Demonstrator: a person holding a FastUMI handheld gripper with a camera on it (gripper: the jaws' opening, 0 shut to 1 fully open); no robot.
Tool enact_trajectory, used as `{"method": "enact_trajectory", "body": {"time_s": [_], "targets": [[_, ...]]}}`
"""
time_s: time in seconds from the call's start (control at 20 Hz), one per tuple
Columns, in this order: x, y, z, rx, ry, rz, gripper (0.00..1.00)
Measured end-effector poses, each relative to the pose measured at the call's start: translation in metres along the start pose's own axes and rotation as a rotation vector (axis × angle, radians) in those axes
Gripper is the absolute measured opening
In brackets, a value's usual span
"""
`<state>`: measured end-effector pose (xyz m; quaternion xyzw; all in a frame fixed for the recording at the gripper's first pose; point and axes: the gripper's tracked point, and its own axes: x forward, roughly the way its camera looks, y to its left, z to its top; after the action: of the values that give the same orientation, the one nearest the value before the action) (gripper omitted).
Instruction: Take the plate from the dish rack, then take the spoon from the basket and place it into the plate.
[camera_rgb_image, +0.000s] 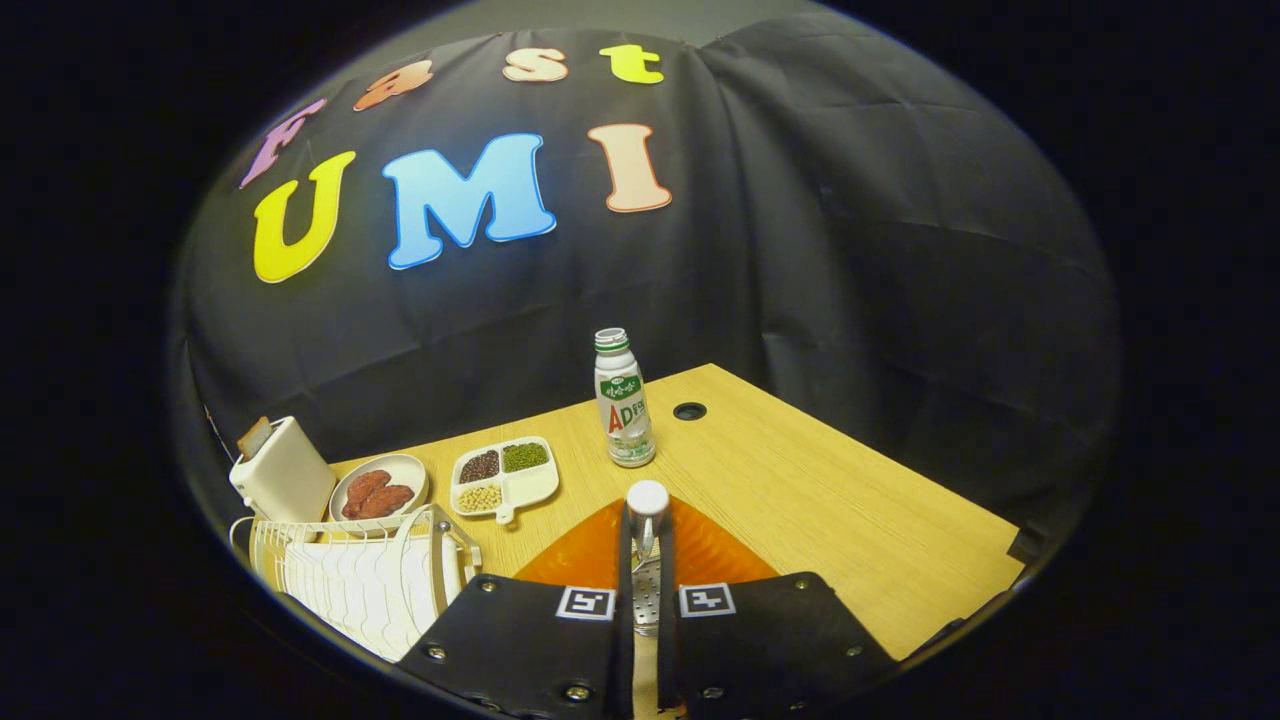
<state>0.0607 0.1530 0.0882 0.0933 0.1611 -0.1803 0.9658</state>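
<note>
You see an orange plate (700, 555), a perforated steel spoon (646, 590) with a white handle tip, a white rack (350, 580), and a pale wood-grain bench (820, 510).

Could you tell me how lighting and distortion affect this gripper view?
Gripper view: fisheye bends the table edge and dish rack; light is warm, dim toward the wall; bottle stays sharp; the spoon, held in the shut gripper, is slightly soft with glare on its handle.

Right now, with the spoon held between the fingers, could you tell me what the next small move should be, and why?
Probably lower it and open: the gripper is shut on the spoon, which stands upright over the orange plate just ahead, so a short descent should lay it inside.
</note>
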Motion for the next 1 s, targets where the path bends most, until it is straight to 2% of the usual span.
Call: {"method": "enact_trajectory", "body": {"time_s": [0.2, 0.45, 0.7, 1.0], "targets": [[-0.017, 0.003, 0.019, -0.127, -0.011, -0.009, 0.09], [-0.063, 0.021, 0.052, -0.27, -0.071, 0.013, 0.09], [-0.128, 0.073, 0.067, -0.318, -0.121, 0.135, 0.09], [-0.207, 0.159, 0.032, -0.369, -0.107, 0.369, 0.09]]}}
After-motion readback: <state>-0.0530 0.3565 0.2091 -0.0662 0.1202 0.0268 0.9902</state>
